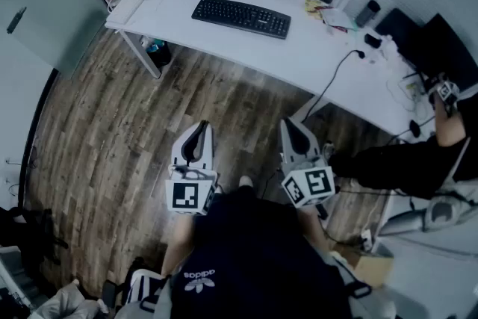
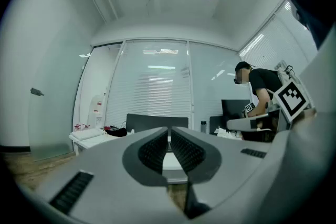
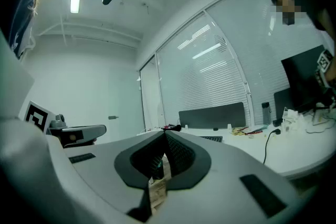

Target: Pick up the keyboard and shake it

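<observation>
Left gripper and right gripper: my jaws are closed on both, nothing in them. Both sit low centre in the head view, well apart from the desk.

Keyboard: upper centre, flat on the desk, keys up. Its long axis runs left to right, dipping slightly rightward, along the desk's near edge.

I judge it light, stiff and thin, with smooth plastic that may slip. Best hold: pinch one short end with each gripper.

Matt plastic keyboard, smooth white desk (slight sheen), wood-grain plank floor, dull finish
</observation>
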### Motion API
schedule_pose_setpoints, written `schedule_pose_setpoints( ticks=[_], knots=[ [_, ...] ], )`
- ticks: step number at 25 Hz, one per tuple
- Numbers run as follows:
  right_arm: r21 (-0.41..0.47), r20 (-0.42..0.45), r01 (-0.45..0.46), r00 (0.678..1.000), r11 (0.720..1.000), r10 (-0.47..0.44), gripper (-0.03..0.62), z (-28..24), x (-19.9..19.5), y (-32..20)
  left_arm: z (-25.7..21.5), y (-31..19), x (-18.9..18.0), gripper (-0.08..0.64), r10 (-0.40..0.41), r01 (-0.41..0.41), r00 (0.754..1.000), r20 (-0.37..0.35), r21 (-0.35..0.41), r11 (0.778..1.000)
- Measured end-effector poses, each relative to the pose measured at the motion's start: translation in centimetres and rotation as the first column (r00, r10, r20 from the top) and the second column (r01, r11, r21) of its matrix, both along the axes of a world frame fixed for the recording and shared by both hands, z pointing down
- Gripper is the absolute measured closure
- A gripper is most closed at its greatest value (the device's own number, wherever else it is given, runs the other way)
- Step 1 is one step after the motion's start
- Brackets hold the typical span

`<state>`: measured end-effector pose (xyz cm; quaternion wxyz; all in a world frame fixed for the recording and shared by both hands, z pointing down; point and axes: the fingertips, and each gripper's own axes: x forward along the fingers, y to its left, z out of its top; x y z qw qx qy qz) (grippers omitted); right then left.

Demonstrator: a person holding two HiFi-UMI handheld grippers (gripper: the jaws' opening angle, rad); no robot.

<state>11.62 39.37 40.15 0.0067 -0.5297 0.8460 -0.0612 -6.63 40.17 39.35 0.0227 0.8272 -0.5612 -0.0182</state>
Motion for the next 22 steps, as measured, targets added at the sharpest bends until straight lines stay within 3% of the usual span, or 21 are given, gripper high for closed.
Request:
schedule_pose_setpoints(
  ticks=[22],
  knots=[
    [0.041, -0.019, 0.074, 0.997, 0.996, -0.073, 0.588, -0.5, 3.9, -1.7, -0.3, -0.5, 4.8, 0.543, -0.042, 0.043, 0.999, -0.014, 0.023, 0.999]
  ],
)
